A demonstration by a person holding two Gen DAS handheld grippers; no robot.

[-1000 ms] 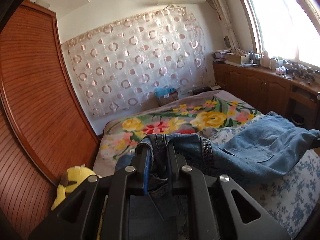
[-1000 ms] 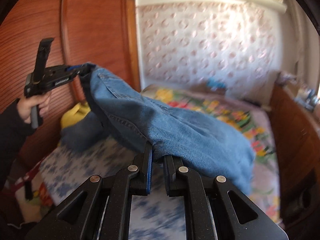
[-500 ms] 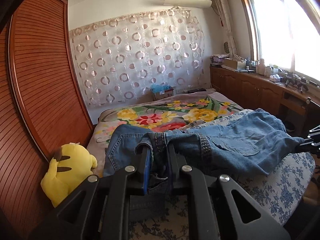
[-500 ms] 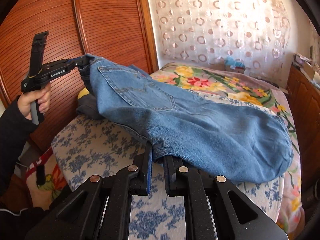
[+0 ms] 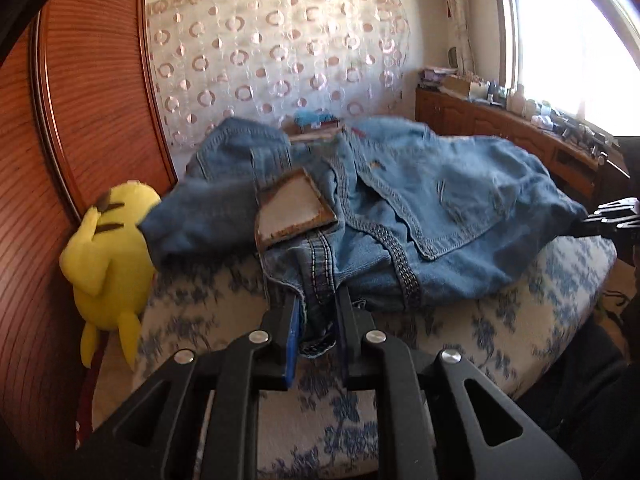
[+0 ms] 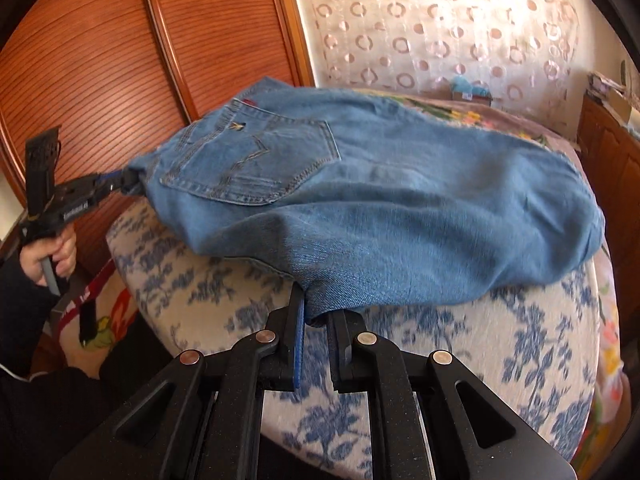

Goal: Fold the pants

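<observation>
Pants (image 6: 380, 200): waistband clamped in the left tongs (image 5: 318, 320), whose jaws have just eased slightly apart; a leg edge clamped in the right tongs (image 6: 318, 326). Beyond both tongs the denim lies on the bed (image 6: 500, 352). Left of the left tongs, a yellow plush (image 5: 108, 256).

A ribbed reddish wooden wardrobe (image 5: 88, 92) fills the left of the frame, its doors edged by curved trim. Along the far wall hangs a sheer curtain (image 5: 276, 56) patterned with rings. At upper right a bright window (image 5: 572, 36) floods the room with daylight above a low wooden cabinet (image 5: 500, 128) crowded with small items, too blurred to identify. The bed's blue-flowered cover (image 6: 472, 344) spreads across the lower frame.
</observation>
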